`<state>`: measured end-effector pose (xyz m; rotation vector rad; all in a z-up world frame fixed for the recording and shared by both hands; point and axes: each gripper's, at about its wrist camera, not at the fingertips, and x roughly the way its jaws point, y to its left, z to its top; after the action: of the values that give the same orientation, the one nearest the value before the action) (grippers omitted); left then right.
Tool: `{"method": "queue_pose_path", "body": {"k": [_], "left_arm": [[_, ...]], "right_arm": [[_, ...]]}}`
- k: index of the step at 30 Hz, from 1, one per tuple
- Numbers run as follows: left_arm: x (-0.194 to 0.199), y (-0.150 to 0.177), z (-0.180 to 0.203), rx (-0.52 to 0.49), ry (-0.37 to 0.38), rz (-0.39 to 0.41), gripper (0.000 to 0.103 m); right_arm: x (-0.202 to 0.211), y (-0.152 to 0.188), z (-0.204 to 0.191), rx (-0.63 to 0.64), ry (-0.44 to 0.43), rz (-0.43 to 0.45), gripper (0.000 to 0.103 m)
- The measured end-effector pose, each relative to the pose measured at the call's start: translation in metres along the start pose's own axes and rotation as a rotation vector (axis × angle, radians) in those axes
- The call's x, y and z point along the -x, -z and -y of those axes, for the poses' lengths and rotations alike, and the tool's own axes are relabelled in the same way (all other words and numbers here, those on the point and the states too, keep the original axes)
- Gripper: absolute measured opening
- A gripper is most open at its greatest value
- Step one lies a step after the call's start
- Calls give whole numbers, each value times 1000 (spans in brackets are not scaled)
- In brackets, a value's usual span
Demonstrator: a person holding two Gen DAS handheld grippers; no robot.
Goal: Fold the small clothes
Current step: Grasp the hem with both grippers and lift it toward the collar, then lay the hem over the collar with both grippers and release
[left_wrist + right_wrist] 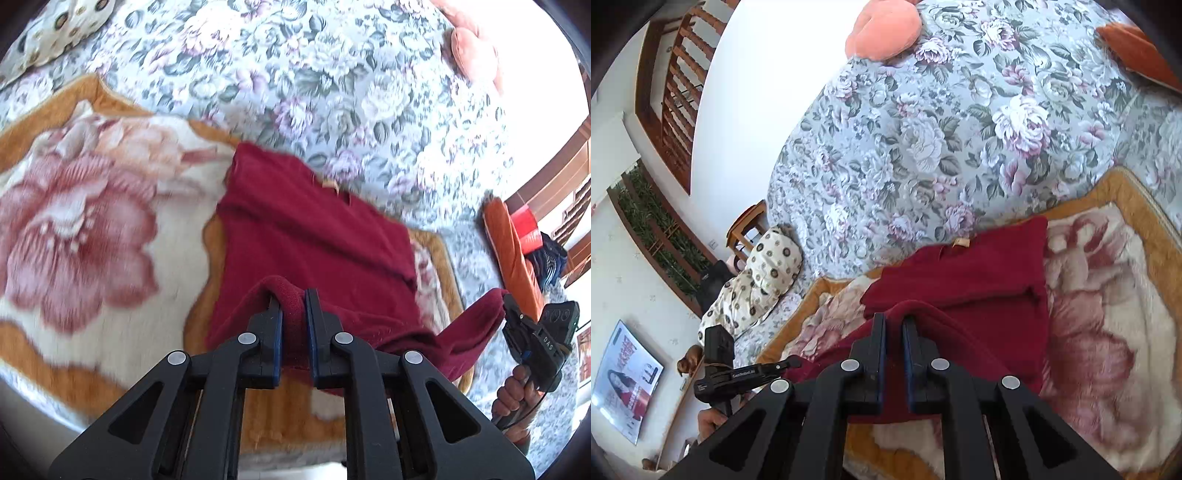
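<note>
Both my hand-held grippers pinch the fuzzy red garment [314, 236].
My left hand-held gripper [293, 295] and right hand-held gripper [894, 321] each clamp a thick fleecy hem corner above the plush rose-patterned blanket [81, 221] on the bed.

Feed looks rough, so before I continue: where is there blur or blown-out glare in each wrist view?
Left wrist view: motion blur smears the rose blanket and red garment; the right edge is blown out white. Right wrist view: sharper; blanket slightly soft on the right, wall at upper left overexposed. Fisheye bends both.
</note>
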<state>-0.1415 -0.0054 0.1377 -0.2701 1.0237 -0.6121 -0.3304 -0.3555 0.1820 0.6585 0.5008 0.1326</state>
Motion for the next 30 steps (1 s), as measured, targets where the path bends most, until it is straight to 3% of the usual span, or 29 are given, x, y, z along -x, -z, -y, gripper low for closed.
{"method": "queue_pose_path", "body": {"k": [10,14,19,21,23,24,25,27,28,30], "left_arm": [[-93,-120,-7,45,-21,19,10],[-142,-146,-18,63,-67,6,10],[-197,-160,-37,93,-88,-68,12],[-204,-165,-39,84,-83,-92,23],[-202,-169,-38,79,-69,-104,28],[-197,-171,-36,74,-59,-94,30],[-190,-175,-34,64,-62,-65,36],[-170,-182,-31,56,-102,32,73],[-158,-184,-31,68,-86,90,79],[-147,-186,-31,84,-37,116,82]], "right_arm": [[-100,-84,71,-33,174,20,8],[-139,-98,104,-62,220,2,7],[-198,-96,154,-133,342,-122,10],[-203,-94,163,-160,357,-131,14],[-191,-97,158,-151,353,-73,40],[-181,-99,153,-138,369,-31,44],[-172,-102,148,-125,384,0,46],[-159,-107,137,-97,377,13,46],[-155,-108,132,-83,356,7,46],[-157,-106,118,-34,321,-26,46]]}}
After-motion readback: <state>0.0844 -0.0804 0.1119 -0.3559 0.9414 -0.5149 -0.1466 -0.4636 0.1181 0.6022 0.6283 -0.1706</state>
